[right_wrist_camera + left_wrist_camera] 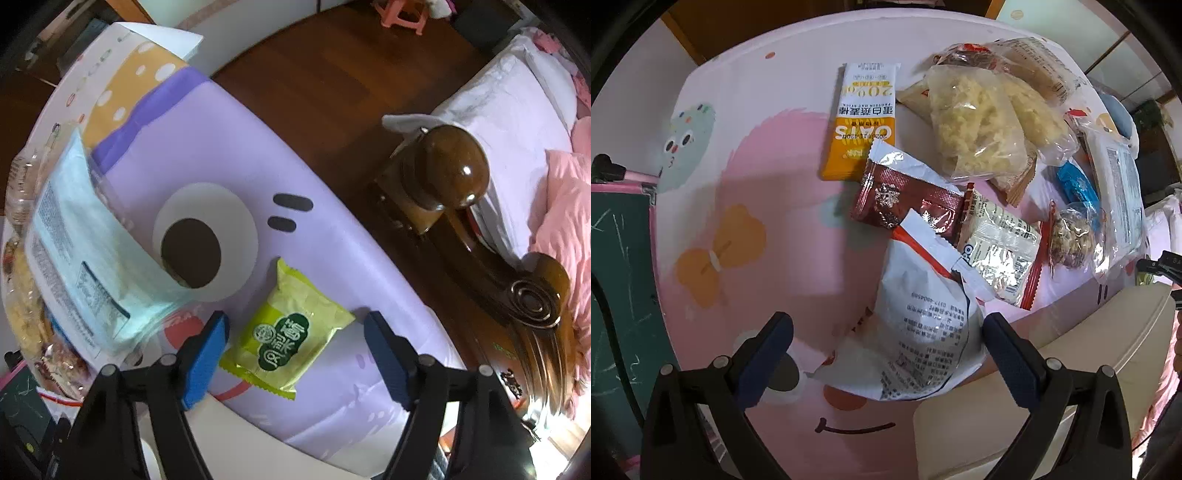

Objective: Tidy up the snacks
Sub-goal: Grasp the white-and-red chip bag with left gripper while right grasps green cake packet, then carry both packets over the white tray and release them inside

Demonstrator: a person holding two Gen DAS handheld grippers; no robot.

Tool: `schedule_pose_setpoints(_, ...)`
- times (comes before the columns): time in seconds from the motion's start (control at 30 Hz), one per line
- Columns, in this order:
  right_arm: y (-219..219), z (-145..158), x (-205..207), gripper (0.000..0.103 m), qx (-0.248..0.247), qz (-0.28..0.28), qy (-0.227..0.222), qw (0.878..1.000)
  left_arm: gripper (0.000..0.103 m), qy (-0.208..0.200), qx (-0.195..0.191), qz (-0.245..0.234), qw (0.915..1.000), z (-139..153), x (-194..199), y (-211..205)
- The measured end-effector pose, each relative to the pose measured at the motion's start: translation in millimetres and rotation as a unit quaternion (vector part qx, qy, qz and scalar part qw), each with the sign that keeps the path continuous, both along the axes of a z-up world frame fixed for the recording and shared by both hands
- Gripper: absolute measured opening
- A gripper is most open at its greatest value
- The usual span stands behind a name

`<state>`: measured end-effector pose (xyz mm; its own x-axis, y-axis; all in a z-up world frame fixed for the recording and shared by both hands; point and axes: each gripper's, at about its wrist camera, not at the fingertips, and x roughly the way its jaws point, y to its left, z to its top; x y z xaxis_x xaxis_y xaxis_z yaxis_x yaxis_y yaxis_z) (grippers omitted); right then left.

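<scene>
Both grippers point straight down at the table point(746, 155), and here's how they stand. The left gripper point(886, 347) hangs over the near edge of the pink cartoon-printed table top, its fingers point(768, 354) spread wide on either side of a white crumpled snack bag point(919, 332). The bag lies between them, but neither pad touches it, so nothing is gripped. Beyond that bag the snack pile runs far and right: a dark red foil packet point(905, 195), an orange oat bar point(862, 122) lying flat, clear bags of yellow crisps point(975, 125), a silver wrapper with red edges point(1001, 251) and a blue wrapper point(1075, 184).

Over to the right gripper point(295, 350), low over the purple part of the table cover. Its blue-padded fingers point(205, 358) are well apart and bracket a yellow-green pastry packet point(291, 339) lying flat. The left pad sits just beside the packet's edge; the right pad is clear of it. No hold here either. A pale blue packet point(85, 258) lies to the left, a bed point(517, 110) far right.
</scene>
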<state>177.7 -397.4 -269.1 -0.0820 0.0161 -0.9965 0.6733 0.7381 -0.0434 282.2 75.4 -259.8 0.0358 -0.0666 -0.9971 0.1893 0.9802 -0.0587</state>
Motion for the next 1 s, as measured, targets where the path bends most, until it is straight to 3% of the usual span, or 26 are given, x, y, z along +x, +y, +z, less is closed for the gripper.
schedule_pose_setpoints(0.1, 3.2, 1.5, 2.7, 0.065, -0.003, 0.003, -0.002, 1.000, 0.102, 0.009, -0.001, 0.003, 1.0000, -1.8, 0.1, 2.4)
schedule_pose_setpoints(0.23, 9.0, 3.9, 4.9, 0.045, -0.006, 0.013, -0.003, 1.000, 0.102, 0.021, 0.001, -0.005, 0.9998, -5.2, 3.6, 3.3)
schedule_pose_setpoints(0.37, 11.4, 6.2, 4.7, 0.038, -0.007, 0.019, -0.005, 1.000, 0.102, 0.034, 0.008, -0.018, 0.9992, -13.2, 8.5, -5.8)
schedule_pose_setpoints(0.53, 11.2, 10.1, 1.7, 0.037, 0.005, 0.029, -0.016, 0.999, 0.102, 0.053, 0.028, -0.035, 0.9976, -29.8, 8.4, -21.7)
schedule_pose_setpoints(0.6, 10.6, 12.2, 0.0, 0.037, 0.009, 0.029, -0.021, 0.999, 0.097, 0.056, 0.034, -0.042, 0.9969, -35.3, 5.6, -25.9)
schedule_pose_setpoints(0.67, 8.1, 14.4, -2.7, 0.037, 0.009, 0.032, -0.028, 0.999, 0.073, 0.060, 0.042, -0.043, 0.9964, -40.4, 2.5, -29.4)
schedule_pose_setpoints(0.73, 5.5, 17.7, -4.9, 0.037, 0.006, 0.036, -0.037, 0.999, 0.069, 0.053, 0.044, -0.039, 0.9969, -40.7, 0.4, -28.8)
schedule_pose_setpoints(0.83, 4.6, 26.0, -6.1, 0.037, 0.004, 0.040, -0.051, 0.998, 0.050, 0.028, 0.052, -0.033, 0.9977, -33.8, -3.8, -30.7)
schedule_pose_setpoints(1.0, 7.1, 44.7, -4.6, 0.037, -0.005, 0.055, -0.076, 0.996, 0.044, -0.027, 0.072, -0.008, 0.9970, -3.5, -6.4, -31.8)
